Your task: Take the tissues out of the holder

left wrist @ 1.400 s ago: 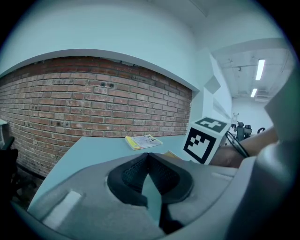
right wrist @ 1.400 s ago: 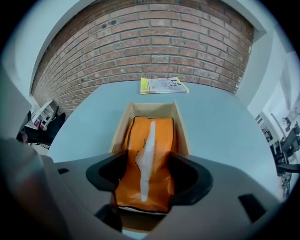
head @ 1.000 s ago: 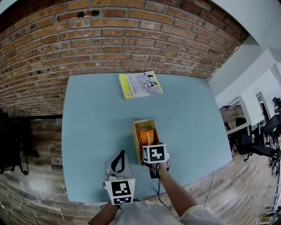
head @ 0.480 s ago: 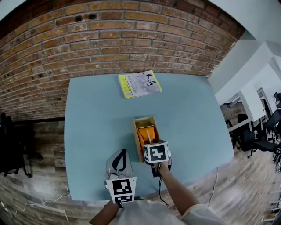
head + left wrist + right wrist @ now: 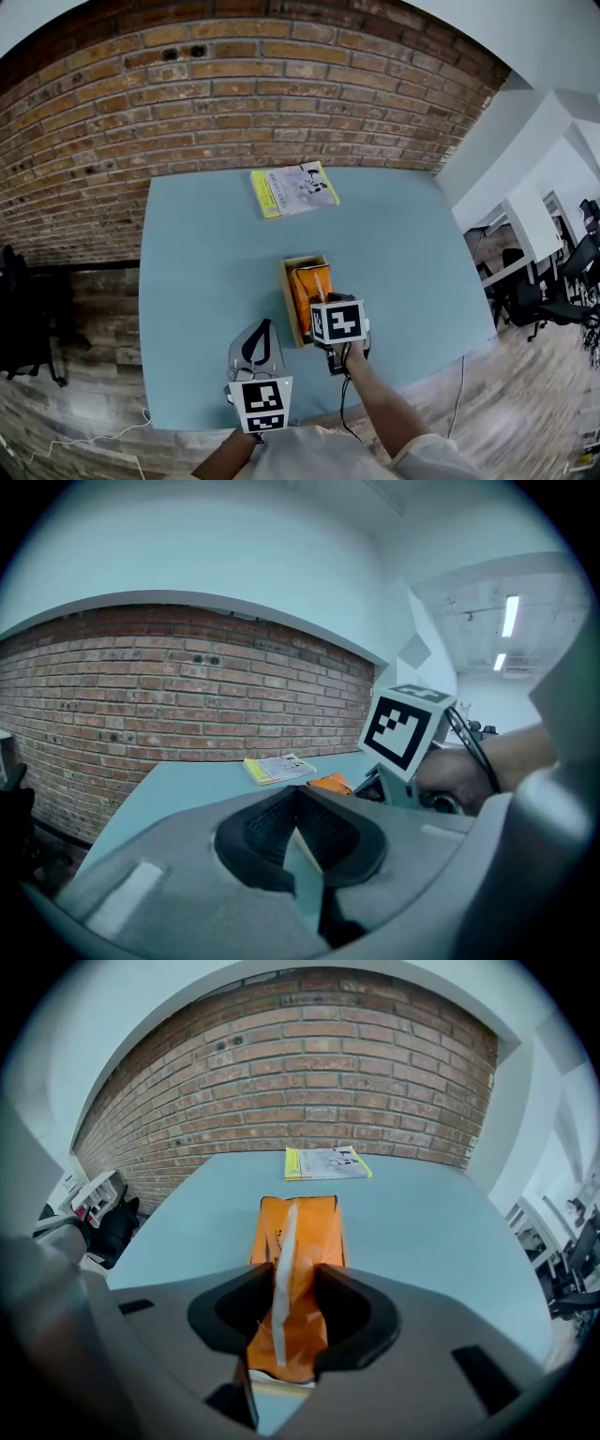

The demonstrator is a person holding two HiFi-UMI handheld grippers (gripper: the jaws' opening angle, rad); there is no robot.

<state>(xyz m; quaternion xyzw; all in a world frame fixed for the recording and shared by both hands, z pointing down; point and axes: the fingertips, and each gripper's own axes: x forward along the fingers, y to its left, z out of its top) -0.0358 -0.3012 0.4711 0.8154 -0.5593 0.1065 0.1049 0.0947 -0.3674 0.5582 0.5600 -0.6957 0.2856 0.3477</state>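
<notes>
An orange tissue pack [image 5: 298, 1241] with a white strip along its top sits in an open wooden holder [image 5: 289, 281] at the middle of the blue table. My right gripper [image 5: 292, 1288] is shut on the pack's near end, a pad pressing each side. In the head view the right gripper [image 5: 323, 305] is over the holder's near end, its fingertips hidden under its marker cube. My left gripper [image 5: 255, 345] is shut on nothing near the table's front edge, left of the holder. In the left gripper view its pads [image 5: 281, 822] meet at the tips.
A yellow-edged booklet [image 5: 293, 189] lies at the far side of the table [image 5: 206, 253], near the brick wall. Past the table's right edge are a wooden floor, desks and office chairs. A cable runs from the right gripper over the front edge.
The right gripper has shifted slightly toward me and the orange pack now stands a little higher in the holder. The left gripper has stayed in place.
</notes>
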